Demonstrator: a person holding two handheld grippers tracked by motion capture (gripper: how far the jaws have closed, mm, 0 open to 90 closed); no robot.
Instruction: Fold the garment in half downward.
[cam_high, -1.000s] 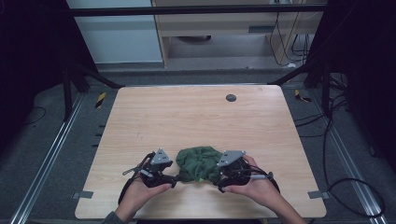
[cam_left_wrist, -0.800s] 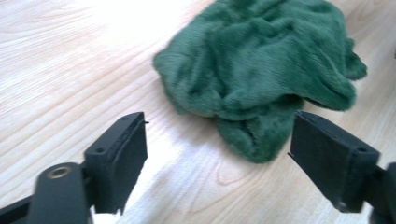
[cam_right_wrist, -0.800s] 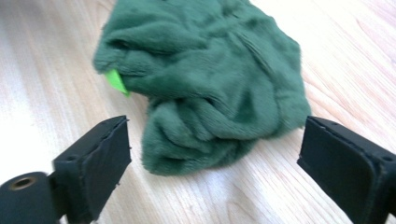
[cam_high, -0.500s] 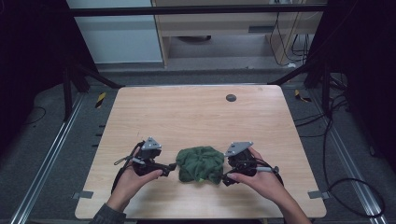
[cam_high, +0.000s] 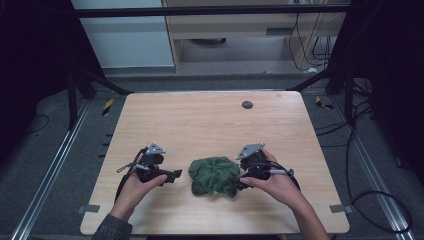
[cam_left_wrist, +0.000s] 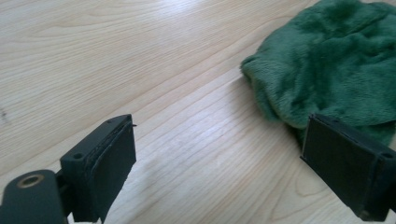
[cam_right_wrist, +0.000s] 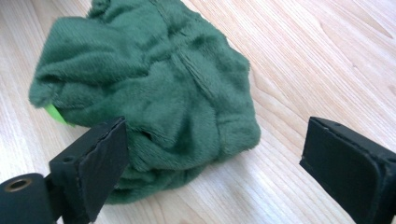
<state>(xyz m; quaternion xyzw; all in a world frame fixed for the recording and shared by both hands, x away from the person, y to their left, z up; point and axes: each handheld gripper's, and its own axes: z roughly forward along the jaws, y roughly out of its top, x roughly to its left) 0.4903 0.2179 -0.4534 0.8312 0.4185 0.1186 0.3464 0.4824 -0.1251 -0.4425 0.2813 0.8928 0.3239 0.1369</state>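
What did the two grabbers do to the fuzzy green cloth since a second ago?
Both let go. The left hand-held gripper slid left, away from the green cloth, and its jaws have just been opening with nothing between them. The right hand-held gripper backed off right, jaws open beside the cloth. The cloth stayed bunched on the table.

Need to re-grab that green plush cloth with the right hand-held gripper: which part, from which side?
Probably the rounded fold of the green plush cloth nearest the right hand-held gripper, approached level from the cloth's right side. That bulge sits raised off the table between the open jaws, thick enough to pinch.
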